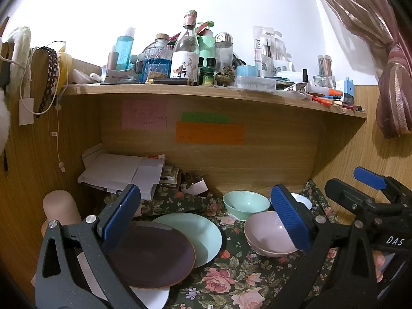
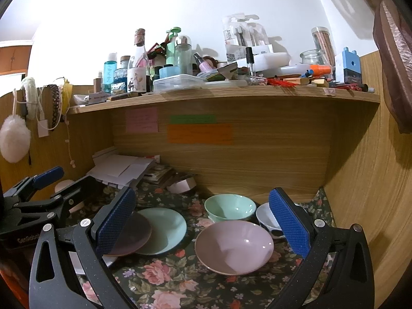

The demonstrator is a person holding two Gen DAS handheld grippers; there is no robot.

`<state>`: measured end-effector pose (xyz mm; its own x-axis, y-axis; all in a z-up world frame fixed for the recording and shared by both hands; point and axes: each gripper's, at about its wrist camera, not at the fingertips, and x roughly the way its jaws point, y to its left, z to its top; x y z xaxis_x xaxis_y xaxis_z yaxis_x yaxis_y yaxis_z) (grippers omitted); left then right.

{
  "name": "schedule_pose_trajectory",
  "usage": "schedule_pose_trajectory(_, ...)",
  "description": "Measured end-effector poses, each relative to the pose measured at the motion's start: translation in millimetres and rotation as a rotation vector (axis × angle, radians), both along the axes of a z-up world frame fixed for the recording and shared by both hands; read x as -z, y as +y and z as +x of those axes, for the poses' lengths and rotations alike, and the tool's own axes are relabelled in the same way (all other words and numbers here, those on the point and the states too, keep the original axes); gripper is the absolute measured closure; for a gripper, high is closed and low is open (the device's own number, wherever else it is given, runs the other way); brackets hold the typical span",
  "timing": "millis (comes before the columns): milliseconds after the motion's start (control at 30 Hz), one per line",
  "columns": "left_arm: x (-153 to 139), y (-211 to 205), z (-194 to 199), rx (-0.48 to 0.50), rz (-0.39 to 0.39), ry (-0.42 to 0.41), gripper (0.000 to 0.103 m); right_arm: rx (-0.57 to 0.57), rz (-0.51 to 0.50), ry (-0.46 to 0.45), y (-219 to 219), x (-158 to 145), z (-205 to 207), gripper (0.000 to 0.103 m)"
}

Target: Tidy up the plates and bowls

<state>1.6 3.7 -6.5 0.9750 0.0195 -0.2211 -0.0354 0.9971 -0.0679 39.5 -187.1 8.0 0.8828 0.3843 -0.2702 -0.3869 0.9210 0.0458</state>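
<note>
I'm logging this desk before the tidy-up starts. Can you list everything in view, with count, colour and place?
Plates: three, overlapping; dark purple on mint green, white lowest; left on the cloth.
Bowls: three; pink in front, mint green behind, white right.
Floral cloth: one, dark with pink roses, covering the desk.
Papers: a white pile, back left.
Sticky notes: three; pink, green, orange; back panel.
Shelf: wooden, crowded with bottles, jars, pens.
Curtain: pinkish brown, right.
Left gripper: jaws open, above the plates.
Right gripper: jaws open, above the bowls.
</note>
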Motion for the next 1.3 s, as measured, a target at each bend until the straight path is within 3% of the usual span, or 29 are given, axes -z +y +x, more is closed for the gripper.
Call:
schedule_pose_trajectory(933,3.8,-5.1,0.7,0.007,0.003,0.007,0.000,0.005,-0.005,0.007,0.8,1.8,1.6,0.000)
schedule_pose_trajectory(1300,21.8,10.7,13.2,-0.014,-0.027,0.064,0.000,-0.023,-0.024,0.073,13.2,17.8,20.6,0.000)
